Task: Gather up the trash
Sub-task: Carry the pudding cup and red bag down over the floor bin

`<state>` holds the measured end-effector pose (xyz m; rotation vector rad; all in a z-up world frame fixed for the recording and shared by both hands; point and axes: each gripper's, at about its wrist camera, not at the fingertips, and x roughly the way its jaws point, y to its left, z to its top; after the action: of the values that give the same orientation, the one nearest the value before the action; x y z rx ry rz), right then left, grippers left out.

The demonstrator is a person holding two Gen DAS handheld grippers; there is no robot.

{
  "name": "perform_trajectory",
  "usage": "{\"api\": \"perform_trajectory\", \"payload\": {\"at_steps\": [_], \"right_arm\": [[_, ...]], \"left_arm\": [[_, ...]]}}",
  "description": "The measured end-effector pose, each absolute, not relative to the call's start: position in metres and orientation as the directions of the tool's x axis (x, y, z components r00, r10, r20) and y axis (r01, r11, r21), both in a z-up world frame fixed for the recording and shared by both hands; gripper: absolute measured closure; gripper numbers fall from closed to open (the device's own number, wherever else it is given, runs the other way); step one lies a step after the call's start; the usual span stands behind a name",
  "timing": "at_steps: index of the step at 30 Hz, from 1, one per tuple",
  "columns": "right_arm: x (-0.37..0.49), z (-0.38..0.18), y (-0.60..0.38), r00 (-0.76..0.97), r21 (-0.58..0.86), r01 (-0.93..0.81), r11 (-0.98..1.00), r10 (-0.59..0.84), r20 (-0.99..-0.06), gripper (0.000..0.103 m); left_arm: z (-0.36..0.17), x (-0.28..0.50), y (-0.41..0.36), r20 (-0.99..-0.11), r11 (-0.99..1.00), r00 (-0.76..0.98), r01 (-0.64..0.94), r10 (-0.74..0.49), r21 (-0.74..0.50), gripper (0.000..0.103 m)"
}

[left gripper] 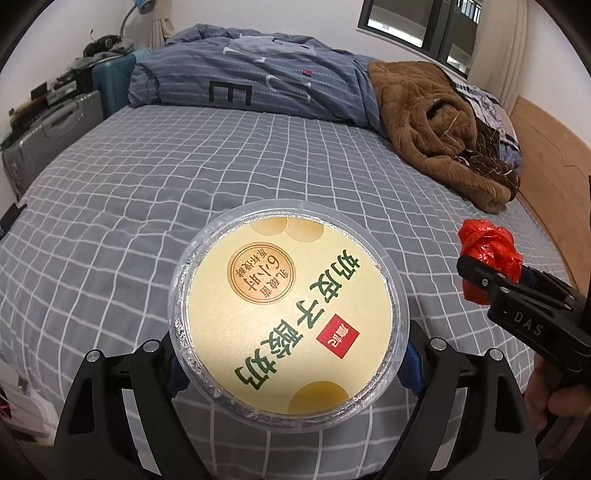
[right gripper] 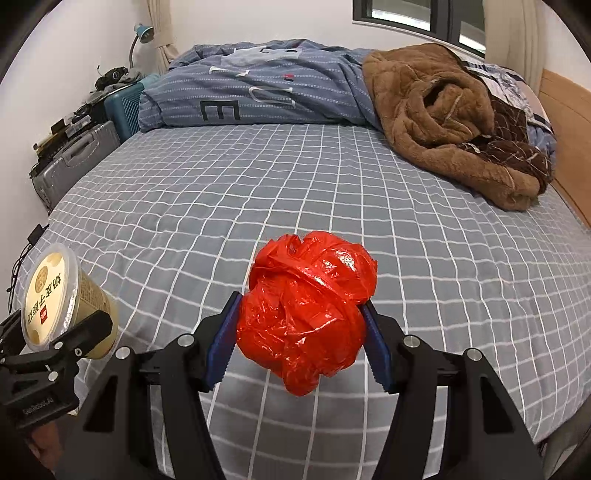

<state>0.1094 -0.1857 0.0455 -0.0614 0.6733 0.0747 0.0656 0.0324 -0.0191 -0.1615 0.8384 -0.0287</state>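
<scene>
Beyond, brown blanket (right gripper: pixel 454 122) on bed (right gripper: pixel 295 177)

Brightness: both views were evenly and fairly brightly lit.
Source: daylight was admitted through the window (left gripper: pixel 413 22) at the top.
Shadows: only soft, faint shadows were cast on the bed (right gripper: pixel 258 192).
Glare: small highlights were seen on the red plastic bag (right gripper: pixel 306 310).
Distortion: the sheet's grid lines were bent strongly by the fisheye lens; the corners were blacked out.
Focus: slight softness was noted at the frame edges.
</scene>
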Motion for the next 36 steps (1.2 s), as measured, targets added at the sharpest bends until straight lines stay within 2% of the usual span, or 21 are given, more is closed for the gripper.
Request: {"api": "perform_trajectory", "payload": {"at_steps": [36], "right_arm": [[-0.025, 0.011, -0.191, 0.755, -0.037, -0.099, 0.994, 0.051, -0.653, 0.044]], "left_arm": [[-0.031, -0.056, 0.014, -0.75, 0.99, 0.653, -0.008, -0.1, -0.139, 0.02]]}}
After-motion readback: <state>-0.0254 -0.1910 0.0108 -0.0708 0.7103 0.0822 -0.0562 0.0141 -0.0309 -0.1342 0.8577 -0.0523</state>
